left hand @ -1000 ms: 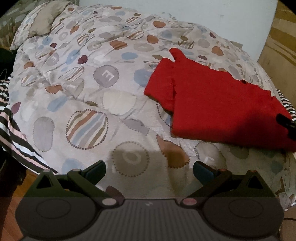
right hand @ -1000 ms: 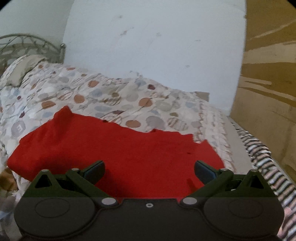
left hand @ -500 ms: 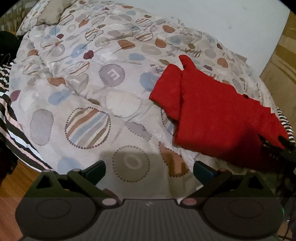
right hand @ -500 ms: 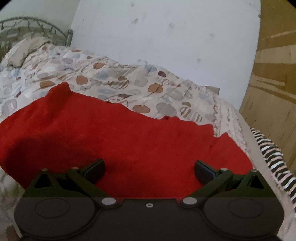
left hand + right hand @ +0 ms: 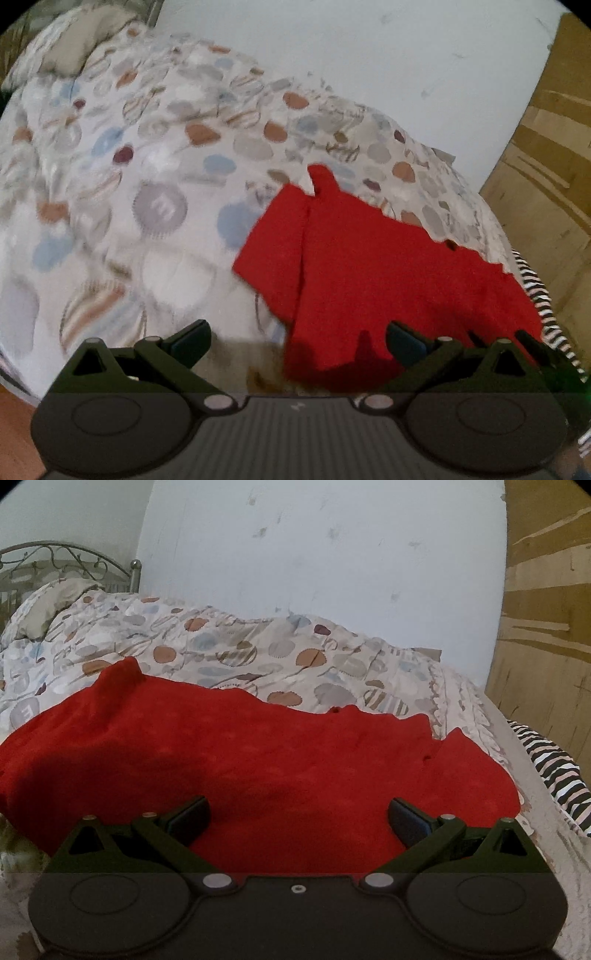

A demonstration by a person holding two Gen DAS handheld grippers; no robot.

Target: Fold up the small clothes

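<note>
A small red garment (image 5: 373, 269) lies flat on the patterned bedspread (image 5: 155, 192), one sleeve folded in at its left side. My left gripper (image 5: 297, 341) is open and empty, at the garment's near left corner. My right gripper (image 5: 297, 819) is open and empty, low over the near edge of the same red garment (image 5: 258, 753), which fills the middle of the right wrist view. The bedspread (image 5: 229, 653) shows beyond it.
A white wall (image 5: 314, 554) stands behind the bed, and a wooden panel (image 5: 546, 627) at the right. A metal headboard (image 5: 66, 557) and a pillow (image 5: 77, 44) are at the far left. A striped cloth (image 5: 554, 771) hangs at the bed's right edge.
Both grippers have moved closer to the red garment. The left one swung right, from over bare bedspread to the garment's near left corner. Both stayed open.
</note>
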